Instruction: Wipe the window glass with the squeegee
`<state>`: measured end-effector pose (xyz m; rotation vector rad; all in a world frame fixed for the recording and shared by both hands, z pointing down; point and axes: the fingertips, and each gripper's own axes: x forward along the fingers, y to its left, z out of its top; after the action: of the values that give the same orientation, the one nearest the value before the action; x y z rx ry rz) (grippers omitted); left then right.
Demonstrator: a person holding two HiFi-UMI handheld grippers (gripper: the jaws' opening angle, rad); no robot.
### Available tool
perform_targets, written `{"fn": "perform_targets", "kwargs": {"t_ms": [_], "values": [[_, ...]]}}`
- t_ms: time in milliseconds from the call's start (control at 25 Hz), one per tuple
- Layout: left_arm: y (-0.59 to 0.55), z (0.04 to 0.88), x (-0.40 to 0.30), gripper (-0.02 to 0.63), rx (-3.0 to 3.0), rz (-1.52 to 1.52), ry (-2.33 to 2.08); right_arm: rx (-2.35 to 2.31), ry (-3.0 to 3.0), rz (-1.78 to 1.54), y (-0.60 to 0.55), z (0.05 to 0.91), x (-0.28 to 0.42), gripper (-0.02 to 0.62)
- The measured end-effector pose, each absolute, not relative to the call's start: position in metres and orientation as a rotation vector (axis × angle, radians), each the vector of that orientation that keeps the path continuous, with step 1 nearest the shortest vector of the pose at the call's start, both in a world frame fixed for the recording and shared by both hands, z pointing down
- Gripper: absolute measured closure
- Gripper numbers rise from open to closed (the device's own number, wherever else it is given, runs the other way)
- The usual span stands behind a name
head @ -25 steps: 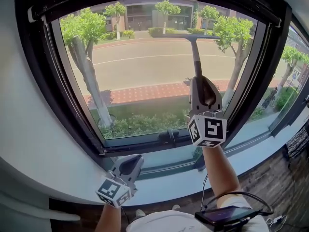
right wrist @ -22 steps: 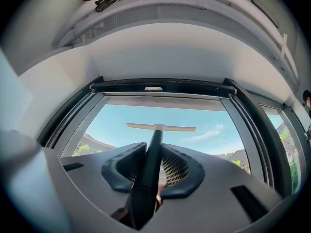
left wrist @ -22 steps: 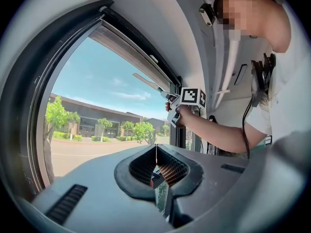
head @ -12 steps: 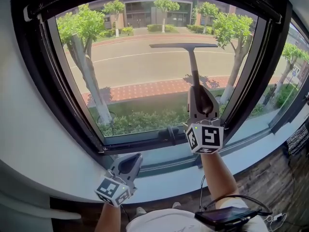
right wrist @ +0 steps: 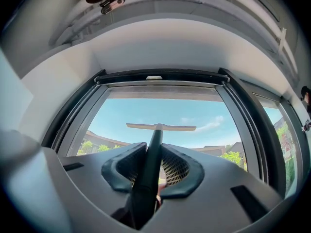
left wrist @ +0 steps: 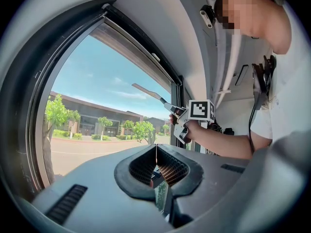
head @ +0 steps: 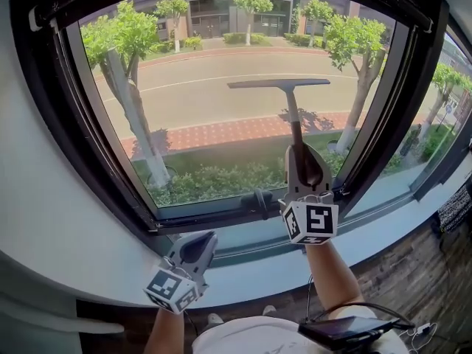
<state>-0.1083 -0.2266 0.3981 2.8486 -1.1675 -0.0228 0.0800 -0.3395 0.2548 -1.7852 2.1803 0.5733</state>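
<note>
A dark squeegee (head: pixel 290 105) rests its T-shaped blade (head: pixel 278 84) on the window glass (head: pixel 206 109), about mid-height of the pane. My right gripper (head: pixel 305 161) is shut on the squeegee's handle (right wrist: pixel 149 164), and the blade (right wrist: pixel 161 126) shows ahead against the sky. My left gripper (head: pixel 198 250) hangs low by the sill, shut with nothing between its fingers. From the left gripper view the jaws (left wrist: pixel 156 169) stand closed, and the right gripper (left wrist: pixel 194 115) holds the squeegee (left wrist: pixel 150 94) up at the glass.
A black window frame (head: pixel 63 102) surrounds the pane, with a handle (head: pixel 259 203) on its lower rail. A pale sill (head: pixel 243 264) runs below. A second pane (head: pixel 435 109) lies to the right. A person's arm (left wrist: pixel 218 142) shows in the left gripper view.
The right gripper has drawn the squeegee down the glass, the blade dropping from near the pane's top to about mid-height. The left gripper has stayed by the sill.
</note>
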Motion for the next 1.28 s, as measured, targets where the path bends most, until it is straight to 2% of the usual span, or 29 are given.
{"fn": "perform_targets", "kwargs": {"t_ms": [1280], "values": [[-0.247, 0.405, -0.103, 0.588, 2.832, -0.008, -1.155, -1.867, 2.290, 0.389, -0.329, 0.364, 0.084, 0.495]]}}
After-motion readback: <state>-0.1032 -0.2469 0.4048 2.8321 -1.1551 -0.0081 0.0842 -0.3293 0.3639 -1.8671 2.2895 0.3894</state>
